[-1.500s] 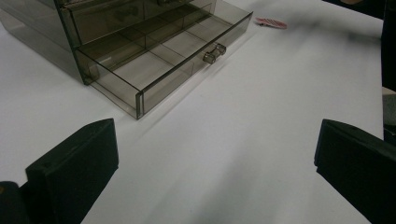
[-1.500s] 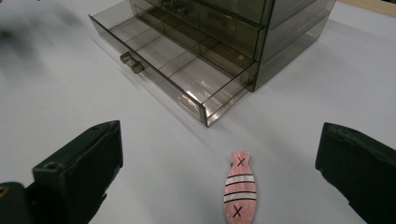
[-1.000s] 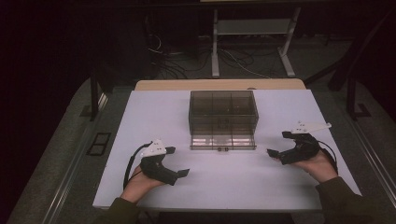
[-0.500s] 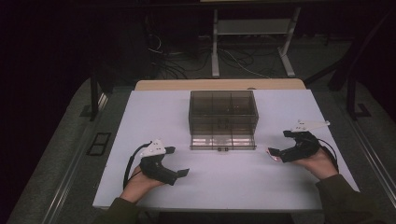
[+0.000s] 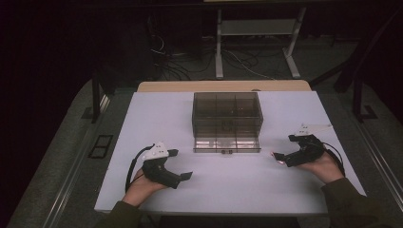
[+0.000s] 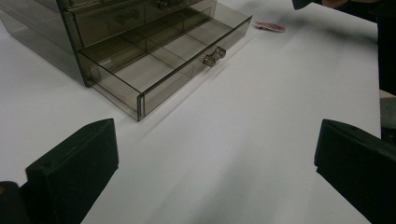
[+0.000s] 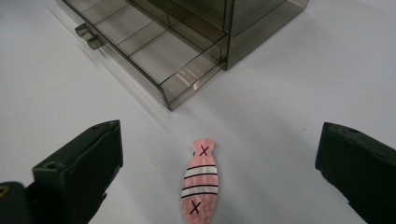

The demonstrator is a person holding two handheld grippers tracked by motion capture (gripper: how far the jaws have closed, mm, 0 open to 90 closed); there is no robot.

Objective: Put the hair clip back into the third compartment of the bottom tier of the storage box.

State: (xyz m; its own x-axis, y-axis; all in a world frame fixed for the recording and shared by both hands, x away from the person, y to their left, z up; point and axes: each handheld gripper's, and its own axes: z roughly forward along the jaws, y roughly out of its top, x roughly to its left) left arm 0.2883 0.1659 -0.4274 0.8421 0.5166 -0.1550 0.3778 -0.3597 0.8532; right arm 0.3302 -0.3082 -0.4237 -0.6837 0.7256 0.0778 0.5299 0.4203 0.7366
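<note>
Hair clip point(image 7: 201, 186), pink with white stripes, lies flat on the desk point(image 5: 157, 118) between my right tongs' point(image 5: 281, 151) spread jaws, near the drawer box's point(image 5: 227, 114) open bottom drawer point(image 7: 140, 51). I'd drop low, square the jaws across the clip's narrow width, pinch mid-body so it doesn't skate on the smooth top. Left tongs point(image 5: 179, 164) released too, idle, well apart from it.
</note>
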